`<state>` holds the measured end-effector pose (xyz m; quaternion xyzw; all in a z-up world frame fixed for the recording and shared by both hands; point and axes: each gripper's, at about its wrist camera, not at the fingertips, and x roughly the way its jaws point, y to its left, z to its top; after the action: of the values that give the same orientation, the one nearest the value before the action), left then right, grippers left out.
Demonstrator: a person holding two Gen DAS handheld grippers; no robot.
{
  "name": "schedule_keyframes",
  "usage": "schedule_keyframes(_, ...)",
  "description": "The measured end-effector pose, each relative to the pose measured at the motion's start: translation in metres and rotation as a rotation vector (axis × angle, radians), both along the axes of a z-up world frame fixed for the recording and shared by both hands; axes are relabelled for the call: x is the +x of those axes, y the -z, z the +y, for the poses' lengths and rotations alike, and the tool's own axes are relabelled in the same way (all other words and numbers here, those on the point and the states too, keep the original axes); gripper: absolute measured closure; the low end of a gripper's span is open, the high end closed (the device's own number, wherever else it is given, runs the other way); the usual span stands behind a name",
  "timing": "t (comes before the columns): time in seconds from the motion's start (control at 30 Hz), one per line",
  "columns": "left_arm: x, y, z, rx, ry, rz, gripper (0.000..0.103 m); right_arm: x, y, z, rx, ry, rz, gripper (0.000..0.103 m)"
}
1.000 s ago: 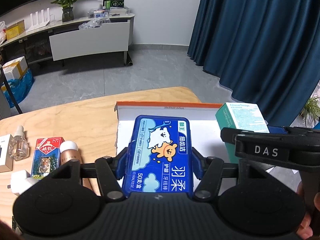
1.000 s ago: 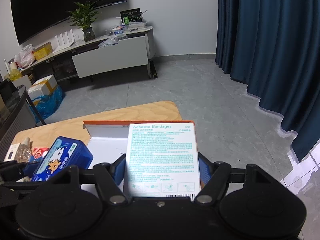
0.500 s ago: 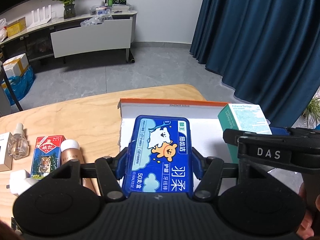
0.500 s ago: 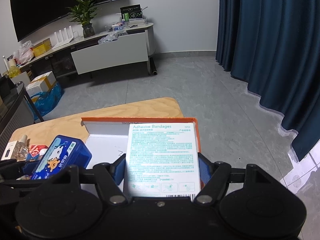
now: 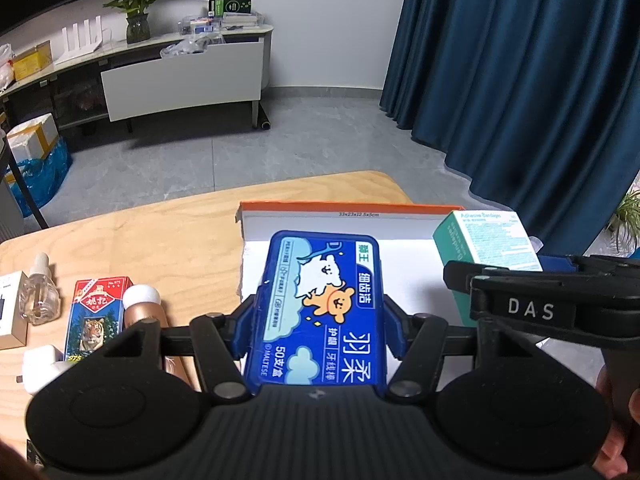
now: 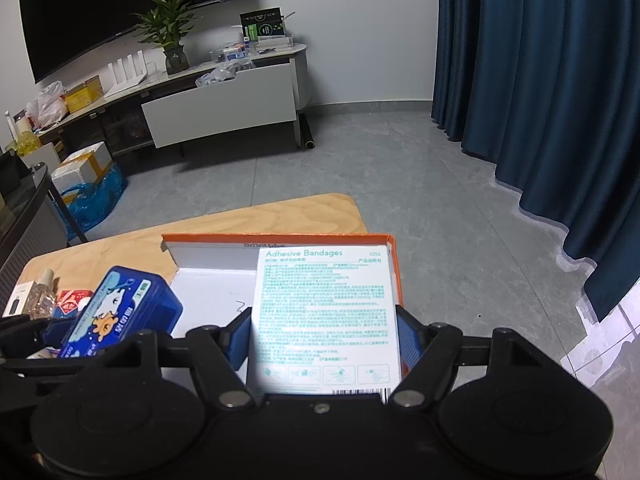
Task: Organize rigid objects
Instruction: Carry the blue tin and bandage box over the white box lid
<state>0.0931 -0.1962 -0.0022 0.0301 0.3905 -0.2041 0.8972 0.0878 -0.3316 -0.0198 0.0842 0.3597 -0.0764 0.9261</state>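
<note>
Left wrist view: the left gripper point(image 5: 318, 316) is clamped on a blue floss-pick case point(image 5: 320, 312), held above the near edge of an open orange-rimmed cardboard box point(image 5: 348, 209) on a wooden table point(image 5: 160, 236). Left of the box lie a red tiger carton point(image 5: 94, 312), a clear dropper bottle point(image 5: 39, 290) and a rose-gold tube point(image 5: 144, 306).

Right wrist view: the right gripper point(image 6: 324, 340) is clamped on a white adhesive bandages box point(image 6: 326, 316), held over the cardboard box's right side. The blue case sits left of it.

Blue floss-pick case point(image 5: 324, 312), white bandage box point(image 6: 326, 320), both above orange-rimmed tray point(image 6: 280, 237)
</note>
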Motion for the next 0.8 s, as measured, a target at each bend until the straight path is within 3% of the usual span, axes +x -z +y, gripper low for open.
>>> schedule_keyframes(0.8, -0.0011, -0.0013, 0.0023, 0.009, -0.014, -0.013, 0.040, 0.0013, 0.0012, -0.0013, 0.003, -0.010, -0.001, 0.019)
